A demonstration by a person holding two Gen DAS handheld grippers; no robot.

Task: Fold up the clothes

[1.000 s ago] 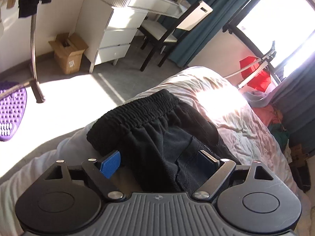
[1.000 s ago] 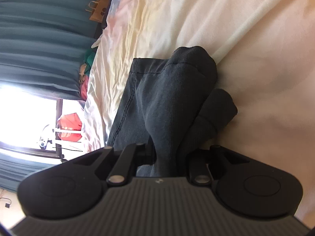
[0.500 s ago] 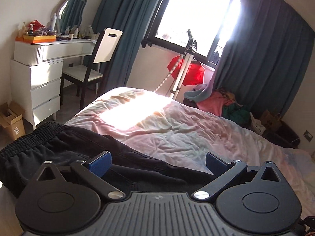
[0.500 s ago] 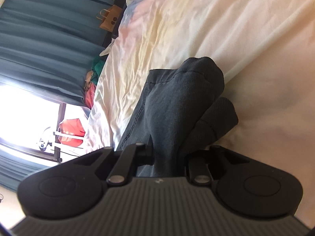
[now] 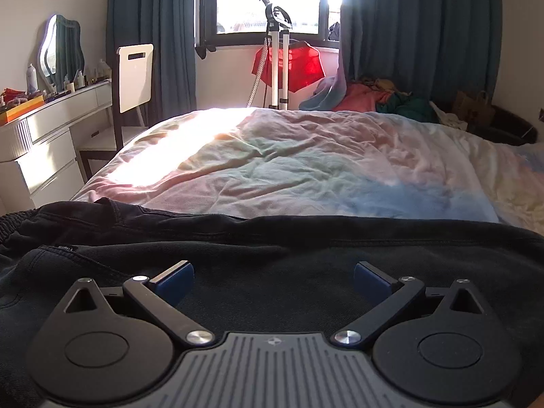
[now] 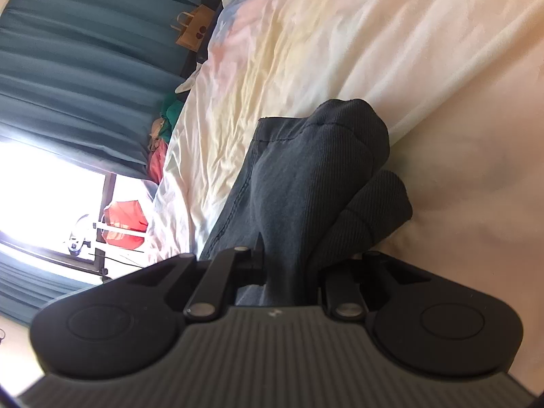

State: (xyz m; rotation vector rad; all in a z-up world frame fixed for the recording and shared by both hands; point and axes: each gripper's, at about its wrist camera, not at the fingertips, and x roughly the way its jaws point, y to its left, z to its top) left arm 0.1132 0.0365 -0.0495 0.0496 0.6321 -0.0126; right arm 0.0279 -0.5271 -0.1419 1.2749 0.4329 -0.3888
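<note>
Black pants (image 5: 272, 248) lie stretched across the near edge of the bed, elastic waistband at the far left. My left gripper (image 5: 273, 280) hovers just over the cloth, open, its blue pads wide apart with nothing between them. In the right wrist view the pants (image 6: 306, 176) show their ribbed leg cuffs bunched on the sheet. My right gripper (image 6: 289, 268) is shut on the fabric of the pants just below the cuffs, and the cloth hides its fingertips.
A pastel sheet covers the bed (image 5: 306, 163). A white dresser (image 5: 44, 136) and chair (image 5: 132, 78) stand at left. By the window are a garment steamer (image 5: 278, 57), a red item (image 5: 292, 64) and a clothes pile (image 5: 374, 98). A paper bag (image 6: 192, 32) sits by the curtains.
The left gripper has swung from looking at the waistband and floor to facing the window across the bed, low over the pants, and stays open. The right gripper keeps its hold, barely moved.
</note>
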